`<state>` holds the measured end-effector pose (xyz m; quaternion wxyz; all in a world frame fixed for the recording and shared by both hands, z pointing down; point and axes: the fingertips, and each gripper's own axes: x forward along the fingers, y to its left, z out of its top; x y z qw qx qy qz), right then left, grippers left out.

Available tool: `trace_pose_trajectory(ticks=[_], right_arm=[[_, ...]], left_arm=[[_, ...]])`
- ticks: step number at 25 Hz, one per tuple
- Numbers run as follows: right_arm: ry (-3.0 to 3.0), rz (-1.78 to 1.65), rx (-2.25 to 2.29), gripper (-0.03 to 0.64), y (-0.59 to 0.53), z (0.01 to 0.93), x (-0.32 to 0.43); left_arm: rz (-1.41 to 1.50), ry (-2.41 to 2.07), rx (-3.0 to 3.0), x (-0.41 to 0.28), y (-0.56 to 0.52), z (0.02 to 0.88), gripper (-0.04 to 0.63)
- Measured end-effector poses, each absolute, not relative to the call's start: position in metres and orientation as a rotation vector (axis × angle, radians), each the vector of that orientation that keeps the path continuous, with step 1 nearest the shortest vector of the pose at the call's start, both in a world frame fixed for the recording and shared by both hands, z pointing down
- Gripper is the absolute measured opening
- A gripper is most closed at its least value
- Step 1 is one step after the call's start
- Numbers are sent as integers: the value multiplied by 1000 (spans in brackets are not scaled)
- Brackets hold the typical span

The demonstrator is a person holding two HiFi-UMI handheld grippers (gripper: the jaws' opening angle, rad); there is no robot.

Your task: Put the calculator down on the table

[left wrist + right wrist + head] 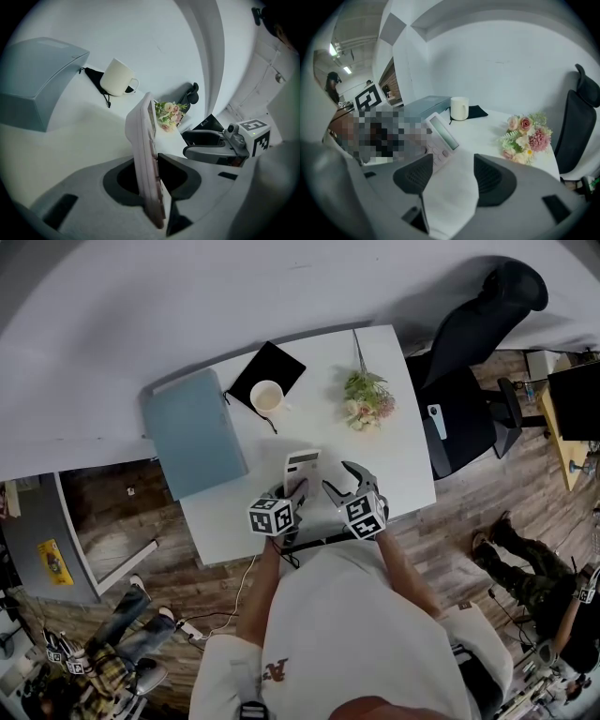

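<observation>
The white calculator with a grey display is over the near part of the white table. My left gripper is shut on its near end. In the left gripper view the calculator stands edge-on between the jaws of the left gripper, keys facing right. In the right gripper view the calculator shows tilted, display facing up and right. I cannot tell whether it touches the tabletop. My right gripper hovers just right of it, open and empty. It also shows in the left gripper view.
A blue-grey case lies at the table's left. A cream mug stands on a black pouch at the back. A flower bunch lies back right. A black office chair stands beyond the right edge.
</observation>
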<state>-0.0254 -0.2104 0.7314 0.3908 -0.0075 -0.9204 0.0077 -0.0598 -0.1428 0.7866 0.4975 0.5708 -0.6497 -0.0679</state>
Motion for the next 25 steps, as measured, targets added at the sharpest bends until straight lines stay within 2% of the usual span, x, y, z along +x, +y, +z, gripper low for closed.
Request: trace_pose_trajectory(ticks=[16, 25], right_arm=[[-2329, 4, -30, 276, -199, 733, -28], [-2332, 4, -35, 276, -193, 731, -31]], left_arm=[[-98, -1615, 1393, -66, -137, 792, 136], [-31, -1660, 1393, -73, -128, 794, 187]])
